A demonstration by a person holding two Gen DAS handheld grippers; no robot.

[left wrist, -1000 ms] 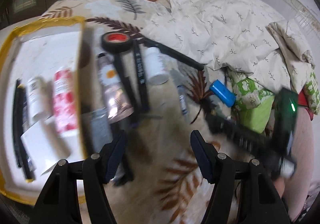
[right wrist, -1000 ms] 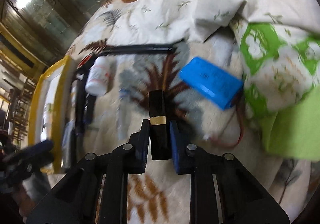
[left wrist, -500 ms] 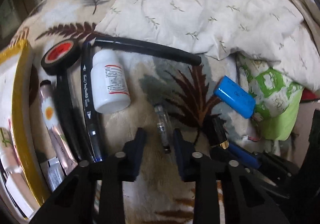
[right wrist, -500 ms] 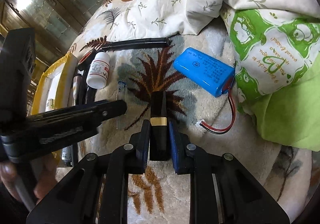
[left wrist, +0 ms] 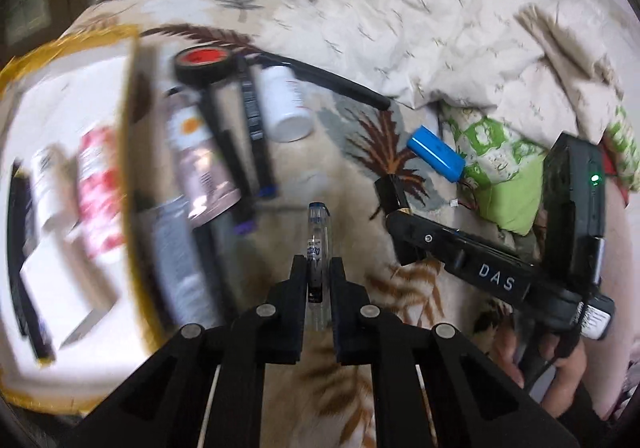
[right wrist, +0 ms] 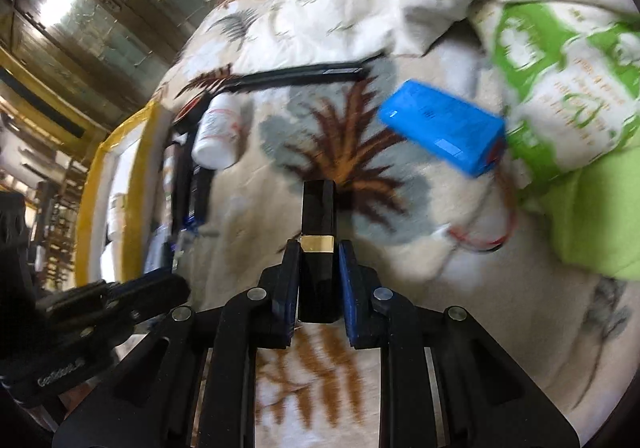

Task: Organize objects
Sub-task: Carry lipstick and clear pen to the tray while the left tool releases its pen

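Observation:
My left gripper point(left wrist: 318, 268) is shut on a small clear vial with a blue tip point(left wrist: 317, 244), held above the leaf-patterned blanket. My right gripper point(right wrist: 318, 252) is shut on a black lipstick with a gold band point(right wrist: 318, 219); it also shows in the left wrist view point(left wrist: 391, 193). A yellow-rimmed white tray point(left wrist: 132, 151) at the left holds a red-and-white tube point(left wrist: 98, 187), a white bottle point(left wrist: 48, 183) and a white box point(left wrist: 60, 284). Outside it lie a tape roll point(left wrist: 204, 63), a silver tube point(left wrist: 196, 159), black pens point(left wrist: 252, 115) and a white pill bottle point(left wrist: 286, 103).
A blue battery pack point(left wrist: 436, 159) with red wire lies right of centre, also in the right wrist view point(right wrist: 444, 131). A crumpled white quilt point(left wrist: 420, 27) and green-printed cloth point(left wrist: 492, 155) fill the far right. A long black rod point(left wrist: 332, 77) lies by the quilt.
My left gripper closed on the clear vial and lifted it off the blanket, swinging back left so the tray is in view. My right gripper kept hold of the lipstick.

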